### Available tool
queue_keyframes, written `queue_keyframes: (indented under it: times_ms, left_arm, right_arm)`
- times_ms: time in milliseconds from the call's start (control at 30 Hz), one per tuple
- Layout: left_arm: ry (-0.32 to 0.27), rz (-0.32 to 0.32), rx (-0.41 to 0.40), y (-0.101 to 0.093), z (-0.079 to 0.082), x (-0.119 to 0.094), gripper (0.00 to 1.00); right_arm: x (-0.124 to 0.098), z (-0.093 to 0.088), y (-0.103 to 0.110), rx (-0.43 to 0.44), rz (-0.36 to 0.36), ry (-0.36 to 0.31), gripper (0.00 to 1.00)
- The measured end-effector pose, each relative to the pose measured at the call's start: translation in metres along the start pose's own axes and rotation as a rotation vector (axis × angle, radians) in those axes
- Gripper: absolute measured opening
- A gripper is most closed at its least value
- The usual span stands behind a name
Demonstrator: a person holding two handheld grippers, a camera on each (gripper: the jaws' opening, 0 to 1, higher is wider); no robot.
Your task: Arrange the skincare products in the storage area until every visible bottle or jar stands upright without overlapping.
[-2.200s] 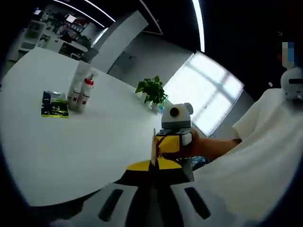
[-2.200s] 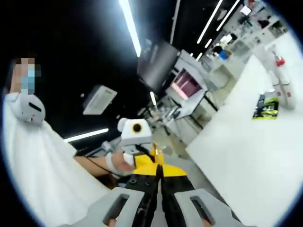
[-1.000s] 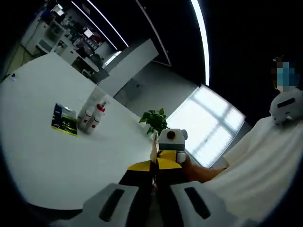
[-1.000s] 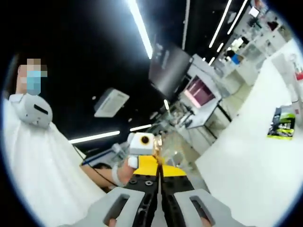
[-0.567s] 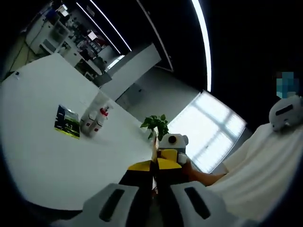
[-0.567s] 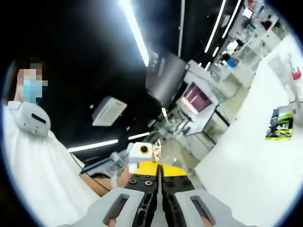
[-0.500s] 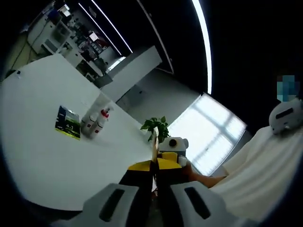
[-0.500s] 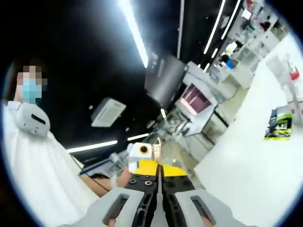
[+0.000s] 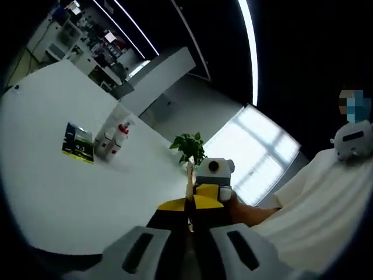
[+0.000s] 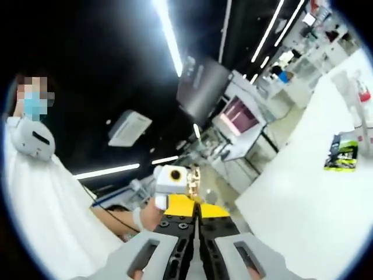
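Observation:
Two white bottles with red caps (image 9: 112, 137) stand upright close together far out on the white table (image 9: 87, 192), with a green and black sachet (image 9: 77, 143) lying flat beside them. The right gripper view has the same sachet (image 10: 342, 153) and bottles (image 10: 360, 96) at its right edge. My left gripper (image 9: 189, 175) is shut, empty, held in the air near the table's edge. My right gripper (image 10: 196, 176) is also shut and empty. Each faces the other closely: the right gripper (image 9: 213, 182) and the left gripper (image 10: 171, 185) are each held by a hand.
A potted plant (image 9: 187, 144) stands at the table's far edge before a bright window (image 9: 256, 151). A person in a white top (image 9: 315, 204) stands close by. Shelves and desks (image 10: 250, 111) lie beyond the table. Broad bare tabletop (image 10: 303, 210) lies between me and the products.
Both views have tilted and swayed slightly with the hands. The bottles and sachet have stayed put, and both grippers remain shut, facing each other.

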State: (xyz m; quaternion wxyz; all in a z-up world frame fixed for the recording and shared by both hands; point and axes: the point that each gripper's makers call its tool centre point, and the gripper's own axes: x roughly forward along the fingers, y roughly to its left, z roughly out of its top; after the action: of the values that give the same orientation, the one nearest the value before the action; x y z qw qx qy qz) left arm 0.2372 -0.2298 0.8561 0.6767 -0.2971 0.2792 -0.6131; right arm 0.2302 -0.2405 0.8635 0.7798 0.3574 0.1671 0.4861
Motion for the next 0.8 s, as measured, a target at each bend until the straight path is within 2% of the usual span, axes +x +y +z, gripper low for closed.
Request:
queue_keyframes:
  times_ms: [33,267,533,800]
  left_arm:
    - [-0.007,-0.008,0.0,-0.0013,0.0014,-0.0004,0.0]
    - [-0.013,-0.002,-0.01,-0.0005,0.0022,-0.0008,0.0]
    - [-0.015,0.002,-0.02,0.0002,0.0026,-0.0013,0.0]
    - [-0.008,0.005,-0.028,0.0017,0.0014,-0.0004,0.0]
  right_arm:
    - [-0.0003,0.0014,0.0025,0.018,0.013,-0.012,0.0]
    - [-0.0018,-0.0011,-0.0011,0.015,-0.02,-0.007,0.02]
    - [-0.0035,-0.0024,-0.0008,0.014,-0.027,-0.02,0.02]
    - [-0.0049,-0.0045,0.0002,-0.015,-0.035,0.004,0.0]
